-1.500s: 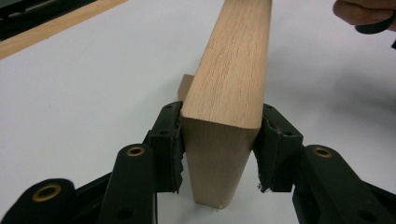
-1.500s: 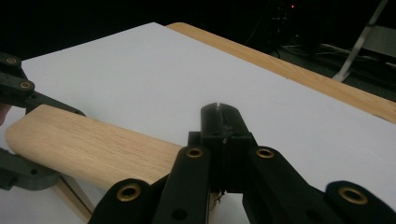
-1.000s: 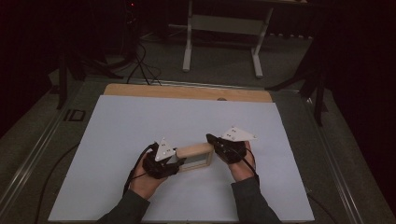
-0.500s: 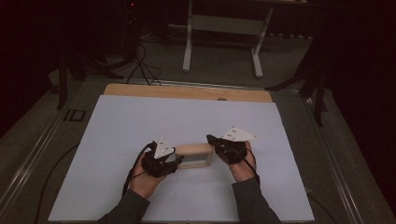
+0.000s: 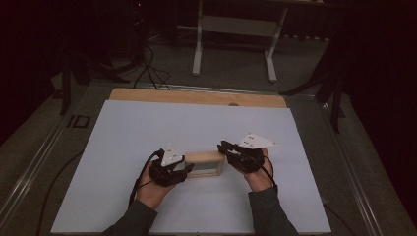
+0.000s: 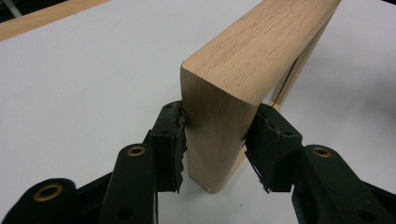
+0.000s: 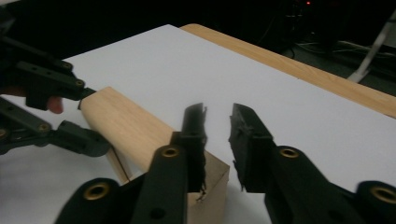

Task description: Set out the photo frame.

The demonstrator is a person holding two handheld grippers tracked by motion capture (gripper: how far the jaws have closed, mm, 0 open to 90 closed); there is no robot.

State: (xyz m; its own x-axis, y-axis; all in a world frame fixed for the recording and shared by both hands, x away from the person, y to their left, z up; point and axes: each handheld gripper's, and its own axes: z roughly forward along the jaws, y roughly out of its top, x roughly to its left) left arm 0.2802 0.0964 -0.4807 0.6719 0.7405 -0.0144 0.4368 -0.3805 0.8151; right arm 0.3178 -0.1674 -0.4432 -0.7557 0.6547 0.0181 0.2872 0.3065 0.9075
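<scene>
Standing between both tongs, left tongs (image 6: 215, 149) clamp wooden frame (image 6: 243, 84).

- Dark room, dimly lit.
- White sheet (image 5: 147, 132) covers a wooden table (image 5: 196, 97), bare wood along the far edge.
- Grey floor (image 5: 236, 73) beyond, with black cables (image 5: 150, 69).
- White metal stand (image 5: 236, 29) at the back.
- Black stand legs (image 5: 74, 73) at left and right.

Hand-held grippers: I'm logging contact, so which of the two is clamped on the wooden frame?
The left hand-held gripper: its pads press the wooden frame end. The right hand-held gripper has just been opening, nothing between its jaws.
</scene>
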